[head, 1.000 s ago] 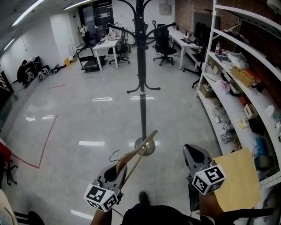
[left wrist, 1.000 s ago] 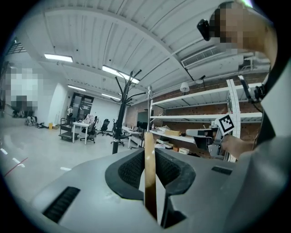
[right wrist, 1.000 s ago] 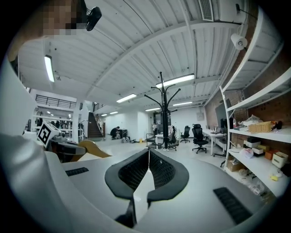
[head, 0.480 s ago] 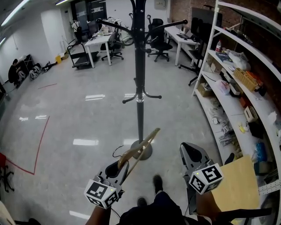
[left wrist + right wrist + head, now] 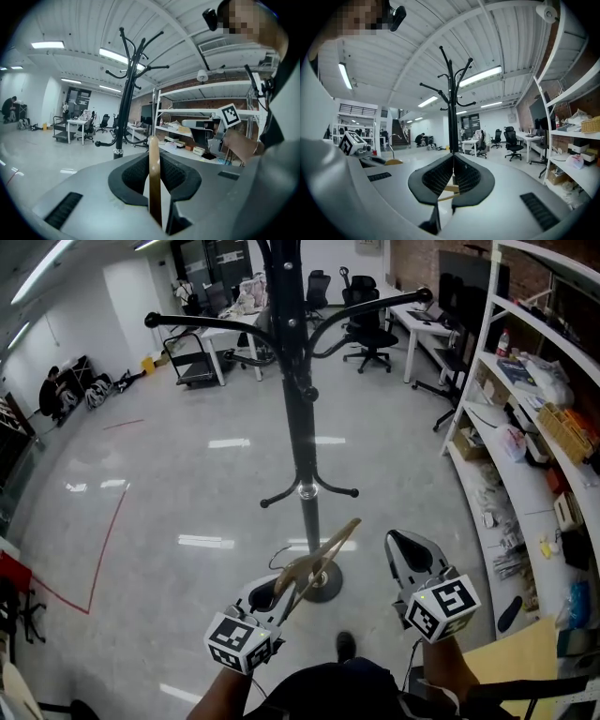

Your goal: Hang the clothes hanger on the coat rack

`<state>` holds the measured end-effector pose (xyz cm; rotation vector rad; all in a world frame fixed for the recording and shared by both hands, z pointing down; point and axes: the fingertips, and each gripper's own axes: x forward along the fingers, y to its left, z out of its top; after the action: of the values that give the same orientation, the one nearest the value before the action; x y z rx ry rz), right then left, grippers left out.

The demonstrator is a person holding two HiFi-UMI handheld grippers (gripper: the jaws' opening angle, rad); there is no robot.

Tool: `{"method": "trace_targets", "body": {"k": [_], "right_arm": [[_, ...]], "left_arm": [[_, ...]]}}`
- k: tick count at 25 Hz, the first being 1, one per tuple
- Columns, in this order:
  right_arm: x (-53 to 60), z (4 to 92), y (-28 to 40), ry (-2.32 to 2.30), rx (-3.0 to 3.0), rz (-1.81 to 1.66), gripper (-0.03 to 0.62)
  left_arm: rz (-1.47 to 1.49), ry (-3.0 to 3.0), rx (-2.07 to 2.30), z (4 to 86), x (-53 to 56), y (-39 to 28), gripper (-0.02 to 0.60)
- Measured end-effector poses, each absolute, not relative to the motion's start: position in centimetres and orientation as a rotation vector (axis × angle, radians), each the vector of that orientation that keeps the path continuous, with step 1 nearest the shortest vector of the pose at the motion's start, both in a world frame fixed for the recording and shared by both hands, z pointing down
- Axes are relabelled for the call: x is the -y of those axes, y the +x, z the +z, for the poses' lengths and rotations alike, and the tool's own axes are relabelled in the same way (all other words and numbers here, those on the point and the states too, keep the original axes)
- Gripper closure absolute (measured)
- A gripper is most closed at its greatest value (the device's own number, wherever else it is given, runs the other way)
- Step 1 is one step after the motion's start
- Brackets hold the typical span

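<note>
The black coat rack (image 5: 298, 418) stands just ahead, its curved arms spreading overhead and its round base (image 5: 323, 589) on the grey floor. A wooden clothes hanger (image 5: 323, 557) slants up to the right, with its wire hook on its left. My left gripper (image 5: 279, 592) is shut on the hanger's lower end. In the left gripper view the hanger (image 5: 153, 178) shows edge-on between the jaws, the coat rack (image 5: 125, 98) beyond. My right gripper (image 5: 403, 549) hovers to the hanger's right, shut with nothing held. The right gripper view has the coat rack (image 5: 452, 108) straight ahead.
White shelving (image 5: 525, 399) packed with several items lines the right side. Desks and office chairs (image 5: 375, 324) fill the back. A person (image 5: 56, 390) crouches at the far left. Red tape (image 5: 103, 540) marks the floor. A cardboard sheet (image 5: 511, 652) lies at lower right.
The coat rack has come much nearer and now rises right in front. Both grippers have kept their pose, the left still shut on the hanger.
</note>
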<state>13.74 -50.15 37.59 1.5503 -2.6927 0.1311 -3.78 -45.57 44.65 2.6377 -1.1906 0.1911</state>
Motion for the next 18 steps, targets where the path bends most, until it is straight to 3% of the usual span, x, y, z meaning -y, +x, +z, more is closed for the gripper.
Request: {"method": "trace_targets", "body": {"k": [18], "right_arm": [[61.2, 44.0, 15.7, 1.397, 2.657, 0.314, 0.586]], "left_arm": [[0.381, 2.485, 1.179, 54.4, 59.7, 2.4, 0.529]]}}
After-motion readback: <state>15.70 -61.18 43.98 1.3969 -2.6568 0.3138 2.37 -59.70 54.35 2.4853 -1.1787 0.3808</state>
